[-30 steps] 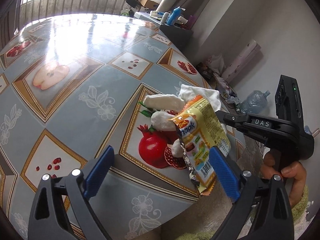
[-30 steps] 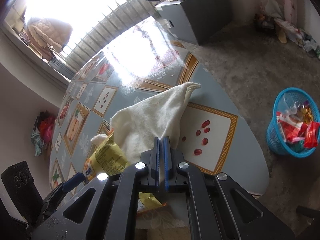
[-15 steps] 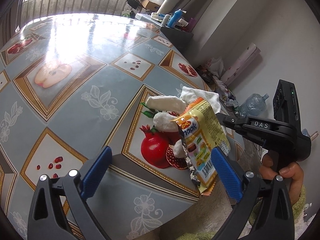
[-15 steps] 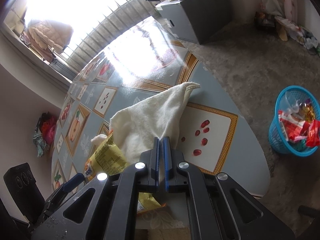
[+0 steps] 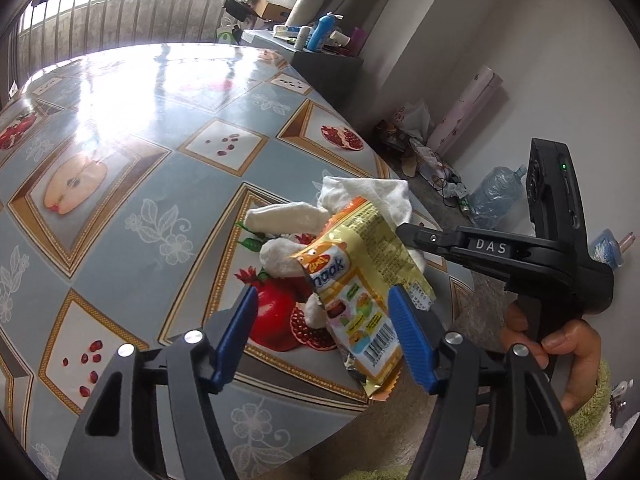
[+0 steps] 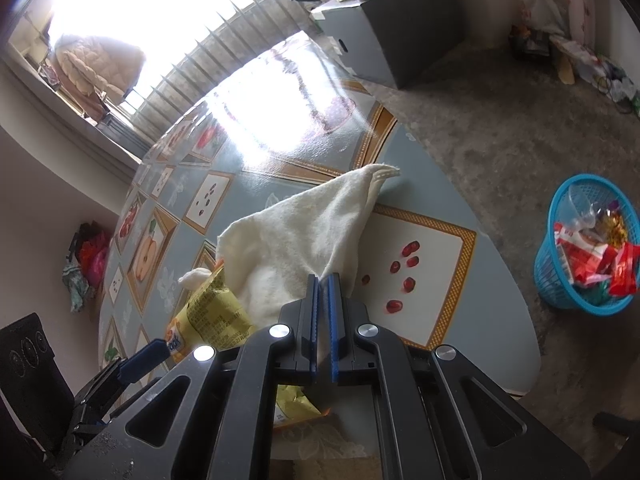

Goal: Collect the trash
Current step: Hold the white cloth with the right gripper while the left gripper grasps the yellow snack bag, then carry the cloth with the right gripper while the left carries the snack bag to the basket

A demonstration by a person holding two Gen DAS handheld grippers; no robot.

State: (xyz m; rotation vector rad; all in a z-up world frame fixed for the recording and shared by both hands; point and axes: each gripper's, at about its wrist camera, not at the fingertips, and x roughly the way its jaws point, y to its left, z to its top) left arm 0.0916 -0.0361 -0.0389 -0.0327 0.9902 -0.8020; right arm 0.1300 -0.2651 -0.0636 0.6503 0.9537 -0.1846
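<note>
A yellow snack wrapper (image 5: 360,300) stands up at the table's near edge, over a pomegranate print. My left gripper (image 5: 320,332) straddles it and its jaws are closing; the right pad is at the wrapper's edge, while the left pad is still well clear of it. A white cloth (image 5: 372,192) lies bunched behind the wrapper, with white crumpled pieces (image 5: 280,216) beside it. My right gripper (image 6: 322,284) is shut on the cloth (image 6: 304,232), lifting a fold off the table. The wrapper (image 6: 212,312) shows to its left.
A blue basket (image 6: 552,288) holding wrappers stands on the floor to the right of the table (image 5: 140,160). A grey cabinet (image 6: 384,40) with bottles stands beyond the table. Clutter and a large water bottle (image 5: 496,192) lie along the wall. A hand (image 5: 568,356) holds the right gripper's handle.
My left gripper's jaws have come much closer together around the wrapper. The right gripper and the cloth have not moved.
</note>
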